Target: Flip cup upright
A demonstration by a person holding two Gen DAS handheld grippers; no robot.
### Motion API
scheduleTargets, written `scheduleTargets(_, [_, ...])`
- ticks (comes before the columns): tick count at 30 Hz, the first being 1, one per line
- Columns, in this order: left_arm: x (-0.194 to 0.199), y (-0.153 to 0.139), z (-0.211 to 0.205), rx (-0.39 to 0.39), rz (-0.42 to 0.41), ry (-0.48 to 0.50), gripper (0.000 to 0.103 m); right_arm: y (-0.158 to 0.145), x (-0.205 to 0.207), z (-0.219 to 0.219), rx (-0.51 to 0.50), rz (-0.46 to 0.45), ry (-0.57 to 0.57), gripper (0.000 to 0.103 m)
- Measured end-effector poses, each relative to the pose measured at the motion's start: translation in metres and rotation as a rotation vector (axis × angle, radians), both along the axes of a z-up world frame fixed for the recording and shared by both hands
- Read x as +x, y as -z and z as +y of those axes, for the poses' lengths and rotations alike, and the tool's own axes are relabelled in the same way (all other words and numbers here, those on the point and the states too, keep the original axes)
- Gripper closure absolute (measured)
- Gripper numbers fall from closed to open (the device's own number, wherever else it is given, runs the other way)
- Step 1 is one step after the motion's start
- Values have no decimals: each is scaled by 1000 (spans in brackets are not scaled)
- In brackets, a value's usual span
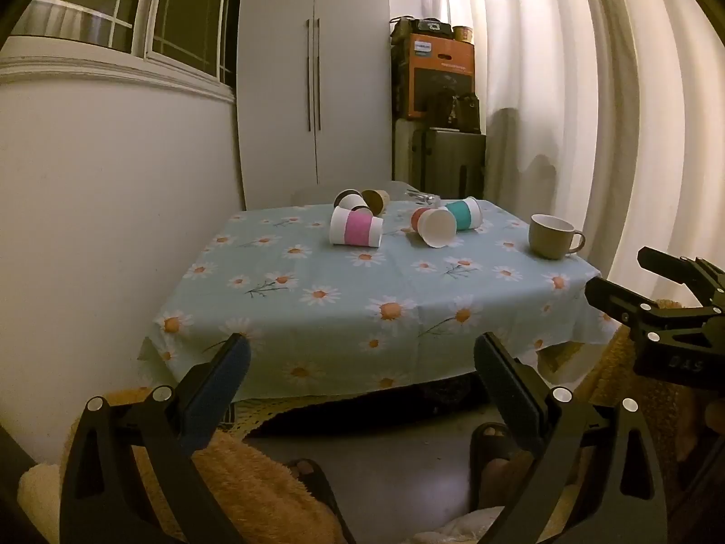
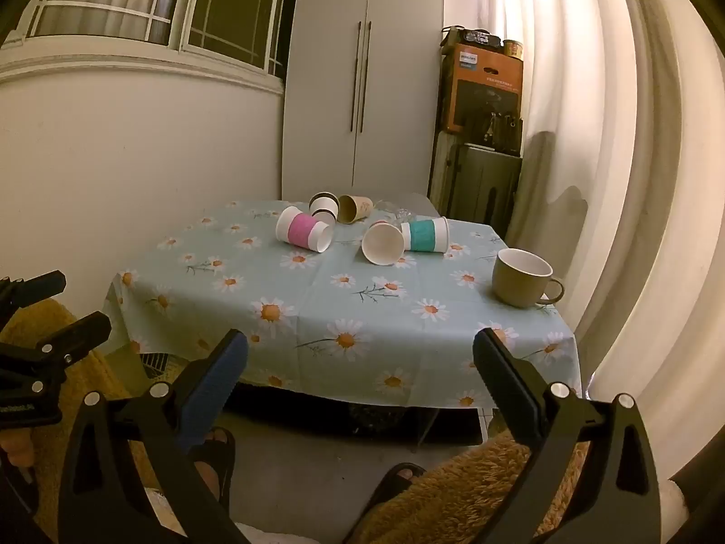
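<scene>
Square table draped in a pale blue daisy-print cloth [image 1: 362,299], seen from in front of its near edge. The left gripper [image 1: 362,362] and the right gripper [image 2: 360,360] are both held short of that edge, jaws spread wide, nothing between them. Lying on their sides toward the table's far half: a white paper cup with a pink band [image 1: 355,229], a plain white paper cup with its mouth facing the viewer [image 1: 436,227], and a white paper cup with a teal band [image 1: 462,213]. An olive ceramic mug [image 1: 550,235] stands upright near the table's right edge.
</scene>
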State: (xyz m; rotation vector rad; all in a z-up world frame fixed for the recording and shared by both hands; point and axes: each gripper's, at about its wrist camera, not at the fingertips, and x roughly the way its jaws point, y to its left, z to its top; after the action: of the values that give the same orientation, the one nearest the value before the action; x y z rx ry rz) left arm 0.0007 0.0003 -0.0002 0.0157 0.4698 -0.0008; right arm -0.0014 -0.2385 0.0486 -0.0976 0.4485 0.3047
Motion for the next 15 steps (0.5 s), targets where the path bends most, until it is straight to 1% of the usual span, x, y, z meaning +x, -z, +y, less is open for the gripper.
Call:
scheduleTargets(8, [4,0,7,2,-4,-21,7,0,0,-1,1,1,2,5])
scheduleTargets(9, [0,0,-1,12,-6,8,7,1,1,1,-4,3,1,5])
scheduleTargets(15, [-1,0,0,9,-7,8,7,0,0,0,-2,3,0,5])
